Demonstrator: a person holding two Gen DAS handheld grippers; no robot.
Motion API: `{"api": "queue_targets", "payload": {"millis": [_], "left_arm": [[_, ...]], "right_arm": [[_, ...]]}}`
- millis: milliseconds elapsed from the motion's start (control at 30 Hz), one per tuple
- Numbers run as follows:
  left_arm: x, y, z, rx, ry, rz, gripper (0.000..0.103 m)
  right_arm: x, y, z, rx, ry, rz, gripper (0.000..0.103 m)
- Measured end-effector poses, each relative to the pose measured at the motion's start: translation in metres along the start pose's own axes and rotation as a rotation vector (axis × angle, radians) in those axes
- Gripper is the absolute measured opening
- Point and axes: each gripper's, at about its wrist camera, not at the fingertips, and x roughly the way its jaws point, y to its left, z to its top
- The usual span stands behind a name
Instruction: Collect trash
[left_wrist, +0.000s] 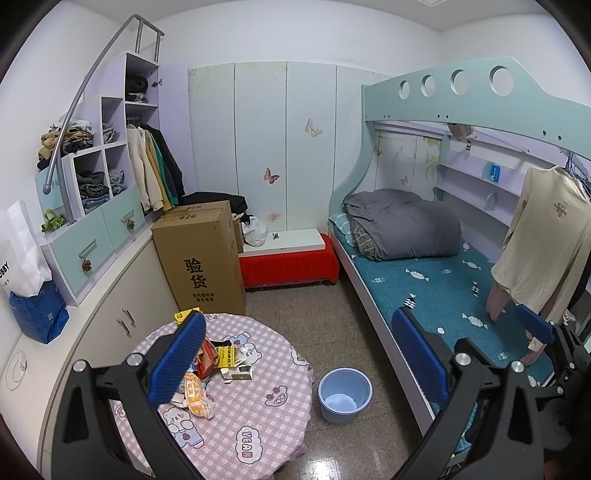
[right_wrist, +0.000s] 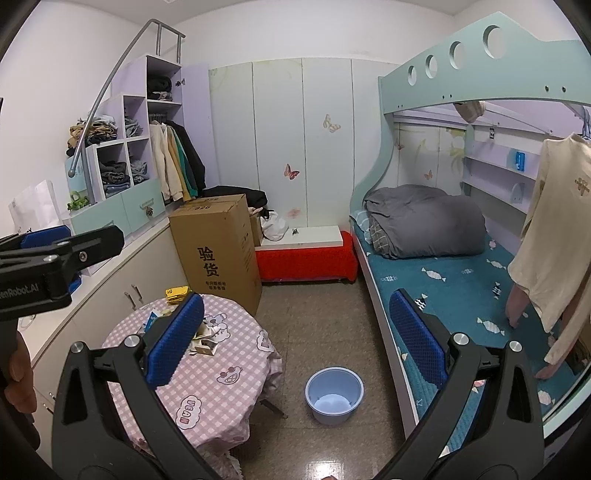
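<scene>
A pile of trash (left_wrist: 218, 363), wrappers, small boxes and paper scraps, lies on a round table (left_wrist: 258, 417) with a pink checked cloth. In the right wrist view the trash (right_wrist: 201, 341) is partly hidden behind a finger. A light blue bucket (left_wrist: 344, 395) stands on the floor to the right of the table and looks empty; it also shows in the right wrist view (right_wrist: 334, 395). My left gripper (left_wrist: 299, 363) is open and empty, held above the table's right edge. My right gripper (right_wrist: 295, 341) is open and empty, above the floor and bucket.
A tall cardboard box (left_wrist: 201, 258) stands behind the table. A low cabinet (left_wrist: 122, 295) with shelves runs along the left wall. A bunk bed (left_wrist: 443, 288) with a grey duvet fills the right side. A red bench (left_wrist: 288, 264) is at the back. Tiled floor (left_wrist: 314, 317) lies between.
</scene>
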Motion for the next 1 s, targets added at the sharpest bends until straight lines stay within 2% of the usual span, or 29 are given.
{"api": "queue_targets", "payload": {"millis": [1000], "left_arm": [[0.0041, 0.0029, 0.0005, 0.002, 0.003, 0.001, 0.099]], "right_arm": [[0.0044, 0.0056, 0.0011, 0.0, 0.008, 0.003, 0.098]]}}
